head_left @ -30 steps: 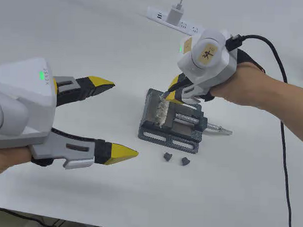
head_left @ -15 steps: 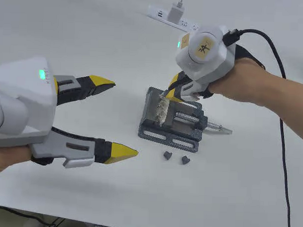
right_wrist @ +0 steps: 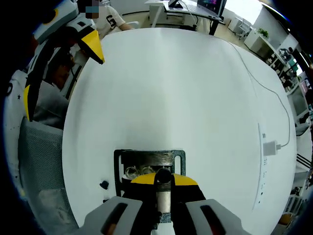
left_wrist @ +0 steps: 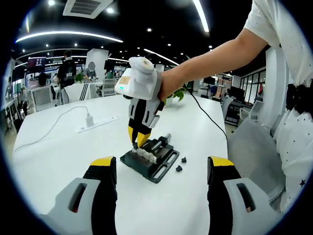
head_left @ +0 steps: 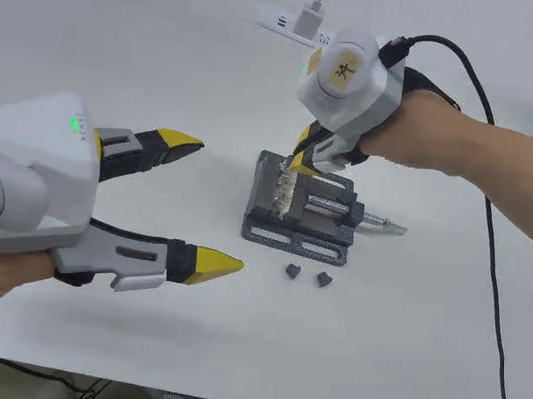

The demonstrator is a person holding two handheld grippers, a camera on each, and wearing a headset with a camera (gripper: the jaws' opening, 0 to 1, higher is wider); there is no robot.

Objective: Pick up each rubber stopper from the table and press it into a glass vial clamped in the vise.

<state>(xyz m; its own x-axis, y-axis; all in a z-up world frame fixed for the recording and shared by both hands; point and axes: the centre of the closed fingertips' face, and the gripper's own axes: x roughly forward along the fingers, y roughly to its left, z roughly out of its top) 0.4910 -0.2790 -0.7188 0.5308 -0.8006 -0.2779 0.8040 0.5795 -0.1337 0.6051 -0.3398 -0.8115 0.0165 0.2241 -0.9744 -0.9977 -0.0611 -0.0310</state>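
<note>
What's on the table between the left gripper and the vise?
Nothing. In the head view, bare table lies between the left gripper and the vise.

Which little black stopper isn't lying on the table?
The stopper pinched in the right gripper, held over the vise. The other two stoppers lie loose on the table beside the vise.

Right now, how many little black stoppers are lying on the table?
2: one stopper and a second stopper side by side on the table near the vise. The right gripper seems to hold a third stopper.
</note>
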